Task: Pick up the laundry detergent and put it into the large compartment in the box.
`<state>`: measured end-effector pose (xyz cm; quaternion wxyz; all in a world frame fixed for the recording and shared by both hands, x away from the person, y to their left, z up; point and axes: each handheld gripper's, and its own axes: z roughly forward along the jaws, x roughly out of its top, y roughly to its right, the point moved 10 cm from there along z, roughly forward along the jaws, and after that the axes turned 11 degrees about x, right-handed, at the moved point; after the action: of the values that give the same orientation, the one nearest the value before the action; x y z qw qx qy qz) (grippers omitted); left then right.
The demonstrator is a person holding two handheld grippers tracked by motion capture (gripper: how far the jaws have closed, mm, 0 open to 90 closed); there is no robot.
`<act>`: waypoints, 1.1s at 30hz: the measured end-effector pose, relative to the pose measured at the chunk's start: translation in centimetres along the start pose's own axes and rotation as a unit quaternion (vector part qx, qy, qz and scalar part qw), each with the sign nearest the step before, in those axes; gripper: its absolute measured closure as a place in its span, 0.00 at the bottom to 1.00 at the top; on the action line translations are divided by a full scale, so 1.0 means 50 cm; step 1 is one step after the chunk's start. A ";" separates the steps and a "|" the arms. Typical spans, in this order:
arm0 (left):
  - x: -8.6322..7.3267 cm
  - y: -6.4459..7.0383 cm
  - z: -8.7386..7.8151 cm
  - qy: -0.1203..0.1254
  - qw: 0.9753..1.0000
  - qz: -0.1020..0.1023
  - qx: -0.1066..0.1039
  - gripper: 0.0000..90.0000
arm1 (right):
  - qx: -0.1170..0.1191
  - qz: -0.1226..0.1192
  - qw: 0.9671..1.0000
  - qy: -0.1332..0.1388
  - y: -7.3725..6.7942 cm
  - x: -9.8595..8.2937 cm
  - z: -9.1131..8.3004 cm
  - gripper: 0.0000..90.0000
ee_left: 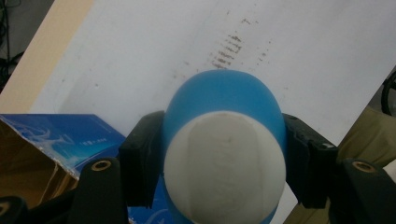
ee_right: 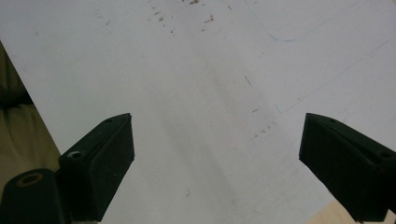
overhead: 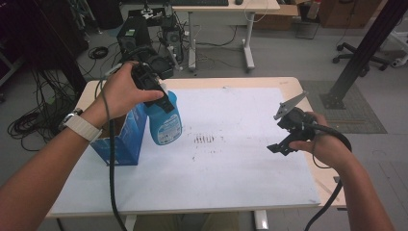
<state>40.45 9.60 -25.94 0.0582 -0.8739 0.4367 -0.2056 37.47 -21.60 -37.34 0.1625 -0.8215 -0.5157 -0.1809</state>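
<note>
A blue bottle (overhead: 164, 121) with a white cap hangs in the air at the table's left, just right of a blue cardboard box (overhead: 124, 139). My left gripper (overhead: 159, 94) is shut on the bottle's upper part. In the left gripper view the bottle (ee_left: 224, 154) sits between both black jaws, its white cap facing the camera. My right gripper (overhead: 280, 145) hovers open over the right side of the white table sheet (overhead: 231, 163). In the right gripper view my right gripper (ee_right: 217, 161) has its jaws spread wide with nothing between them.
The open blue box (ee_left: 56, 140) stands near the table's left edge, brown inside. Dark scuff marks (overhead: 204, 139) lie mid-table. Beyond the far edge are a computer tower (overhead: 132, 33), cables, a desk and an office chair base (overhead: 358, 60).
</note>
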 end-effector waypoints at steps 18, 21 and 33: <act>-0.005 -0.031 -0.040 -0.009 0.998 -0.057 0.023 0.42 | 0.000 -0.008 1.000 0.003 0.000 0.013 -0.001 0.12; -0.008 -0.038 -0.044 -0.010 0.997 -0.072 0.029 0.42 | 0.001 -0.010 1.000 0.004 0.000 0.014 -0.001 0.12; -0.016 -0.063 -0.071 -0.015 0.993 -0.110 0.045 0.42 | 0.002 -0.014 1.000 0.005 0.003 0.022 0.000 0.12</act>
<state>40.89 12.41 -22.05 0.0814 -0.9159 0.3276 -0.2173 38.06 -20.77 -36.85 0.1645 -0.8128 -0.5269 -0.1865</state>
